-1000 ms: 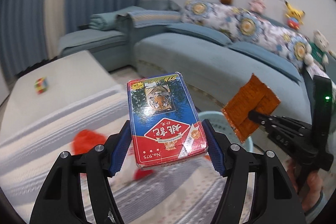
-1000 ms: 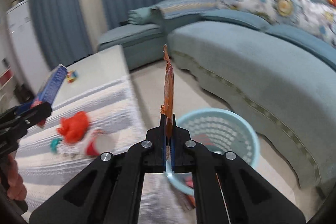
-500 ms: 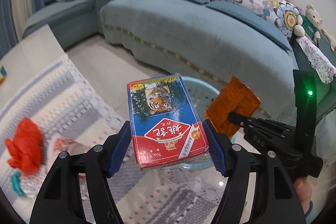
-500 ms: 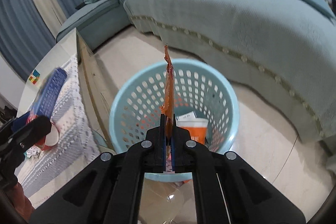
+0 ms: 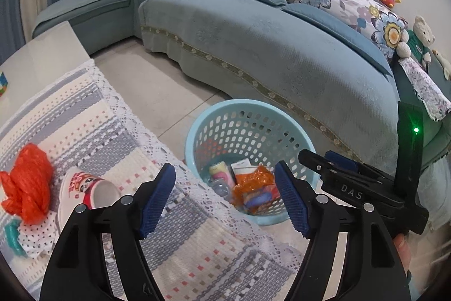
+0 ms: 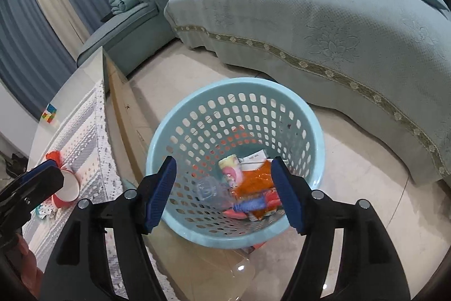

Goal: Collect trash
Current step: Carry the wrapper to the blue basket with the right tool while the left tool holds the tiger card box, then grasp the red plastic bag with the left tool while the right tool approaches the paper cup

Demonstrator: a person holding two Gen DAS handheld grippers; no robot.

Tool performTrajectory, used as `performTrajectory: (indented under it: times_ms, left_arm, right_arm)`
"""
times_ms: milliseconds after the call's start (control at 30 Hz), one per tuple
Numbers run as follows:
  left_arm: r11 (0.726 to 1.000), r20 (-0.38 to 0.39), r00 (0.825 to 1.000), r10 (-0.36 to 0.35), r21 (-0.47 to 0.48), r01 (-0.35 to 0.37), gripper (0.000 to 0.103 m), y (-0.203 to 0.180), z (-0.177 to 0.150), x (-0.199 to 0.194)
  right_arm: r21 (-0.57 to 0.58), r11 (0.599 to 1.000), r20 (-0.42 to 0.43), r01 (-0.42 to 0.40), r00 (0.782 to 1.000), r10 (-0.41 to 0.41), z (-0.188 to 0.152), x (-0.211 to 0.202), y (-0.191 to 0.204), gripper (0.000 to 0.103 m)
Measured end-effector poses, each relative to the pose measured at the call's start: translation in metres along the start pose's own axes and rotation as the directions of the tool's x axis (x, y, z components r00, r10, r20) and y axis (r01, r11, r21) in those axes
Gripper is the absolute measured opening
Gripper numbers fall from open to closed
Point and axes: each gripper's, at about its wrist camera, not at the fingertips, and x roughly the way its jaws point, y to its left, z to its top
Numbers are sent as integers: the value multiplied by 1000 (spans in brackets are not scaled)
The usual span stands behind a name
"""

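Both jaws have let go: the card box and the orange wrapper, held a second ago, now lie in the basket.

Left gripper [image 5: 225, 199] and right gripper [image 6: 224, 192] hang above the light-blue basket [image 6: 315, 126] on the floor at lower centre, jaws opening with nothing between them. The orange wrapper [image 6: 253, 181] and the blue-and-red card box [image 6: 251, 204] rest at the basket bottom among other litter. This drop looks finished. More trash waits on the worktop at lower left of the left view: a red crumpled bag [image 5: 26, 182] and, just beside it, a tipped paper cup [image 5: 90, 191]. Next, either gripper must swing back over the worktop cloth [image 5: 84, 126] and close on one.
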Motion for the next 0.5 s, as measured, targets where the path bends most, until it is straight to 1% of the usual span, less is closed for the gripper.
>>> performTrajectory:
  times_ms: [67, 167, 267, 333, 400, 467, 500]
  left_arm:
    - [1000, 5, 1000, 3, -3, -3, 71, 2, 0, -2]
    - [1000, 20, 1000, 18, -12, -17, 71, 3, 0, -9]
    - [999, 61, 998, 25, -36, -23, 71, 10, 5, -24]
    - [998, 101, 994, 34, -62, -28, 71, 18, 10, -40]
    - [996, 154, 987, 52, -86, -39, 71, 29, 15, -61]
    - [992, 196, 978, 76, -118, -53, 71, 44, 19, -80]
    - [988, 221, 970, 98, -141, -68, 75, 56, 20, -92]
  right_arm:
    - [-10, 1000, -4, -13, 1000, 13, -1, 0, 4, 66]
    - [-39, 999, 6, -2, 1000, 3, -2, -4, 13, 66]
    - [-72, 997, 41, -2, 999, 5, 1, -17, 25, 66]
    - [-99, 995, 68, -4, 998, 11, 3, -27, 35, 66]
    - [-135, 991, 96, -8, 995, 21, 4, -38, 47, 66]
    - [-181, 983, 118, -28, 992, 50, 3, -47, 66, 66]
    - [-197, 980, 120, -38, 991, 62, 3, -49, 73, 66]
